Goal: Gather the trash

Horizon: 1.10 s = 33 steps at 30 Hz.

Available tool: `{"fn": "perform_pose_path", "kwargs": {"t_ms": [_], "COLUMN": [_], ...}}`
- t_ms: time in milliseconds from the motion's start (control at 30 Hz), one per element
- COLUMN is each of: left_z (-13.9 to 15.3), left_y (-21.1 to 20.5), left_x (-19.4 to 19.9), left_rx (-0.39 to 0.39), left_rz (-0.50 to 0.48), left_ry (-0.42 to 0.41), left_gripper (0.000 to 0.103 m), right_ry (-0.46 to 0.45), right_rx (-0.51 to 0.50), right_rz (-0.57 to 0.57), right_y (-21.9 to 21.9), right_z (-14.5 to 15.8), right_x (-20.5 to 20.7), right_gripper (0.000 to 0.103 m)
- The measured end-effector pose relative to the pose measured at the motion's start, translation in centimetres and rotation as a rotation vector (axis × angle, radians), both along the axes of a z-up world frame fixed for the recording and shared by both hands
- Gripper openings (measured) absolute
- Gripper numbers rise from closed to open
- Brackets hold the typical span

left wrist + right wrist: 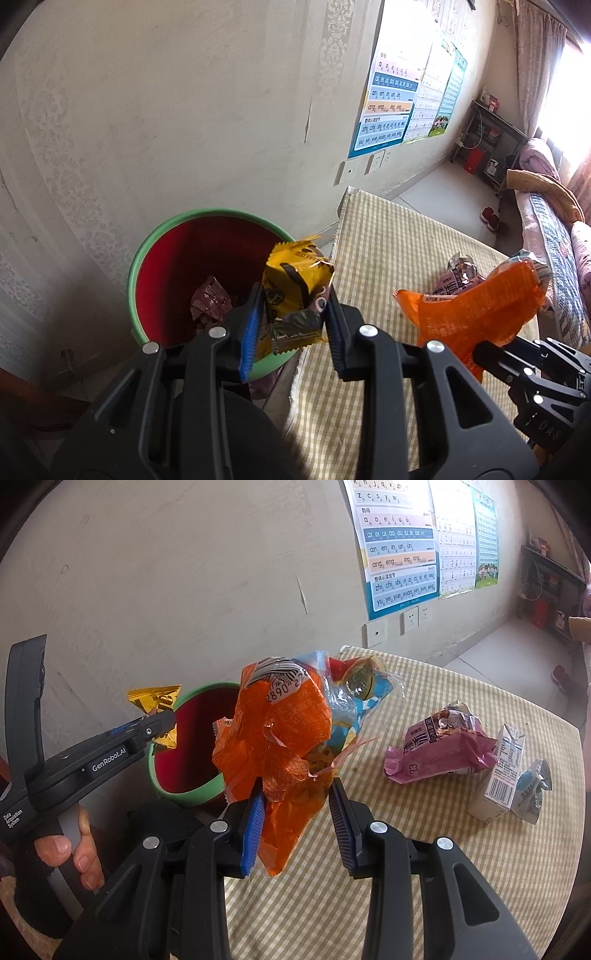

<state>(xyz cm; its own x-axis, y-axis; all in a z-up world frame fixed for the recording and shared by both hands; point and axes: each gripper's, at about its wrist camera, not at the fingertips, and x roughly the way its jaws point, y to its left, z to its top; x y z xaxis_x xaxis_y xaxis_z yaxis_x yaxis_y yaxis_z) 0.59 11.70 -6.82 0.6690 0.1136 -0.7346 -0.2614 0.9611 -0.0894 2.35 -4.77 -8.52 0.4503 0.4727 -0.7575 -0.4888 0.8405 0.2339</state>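
I have the yellow wrapper (295,273) pinched in the left gripper (291,325), jaws narrow, poised over the bin (162,229). The orange bag (280,746) is clamped in the right gripper (295,819), over the table (443,867) near the bin. I judge it best to centre each over the red interior before release. Both are crinkled, light film; the bin is a smooth, round tub with a green rim.

Yellow wrapper (295,280) pinched in left gripper (291,321) jaws over green-rimmed red bin (147,254).
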Motion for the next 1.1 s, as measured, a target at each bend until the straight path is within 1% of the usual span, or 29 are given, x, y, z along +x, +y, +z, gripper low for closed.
{"fn": "perform_pose_path", "kwargs": {"t_ms": [767,967,1100], "left_z": [-1.6,-2.0,-2.4], "left_y": [5.5,6.8,7.8], "left_x": [-0.4,-0.1,0.2], "left_rx": [0.011,0.034,0.038], "left_rz": [0.103,0.125,0.138], "left_ry": [0.031,0.049,0.060], "left_gripper": [0.031,0.031,0.031], "right_ry": [0.015,0.022,0.003], "right_rx": [-0.033,-0.044,-0.046], "right_rz": [0.061,0.080,0.102], "right_y": [4.8,5.9,7.2], "right_z": [-0.7,-1.0,-0.8], "right_x": [1.2,1.8,2.2], "right_gripper": [0.035,0.035,0.035]}}
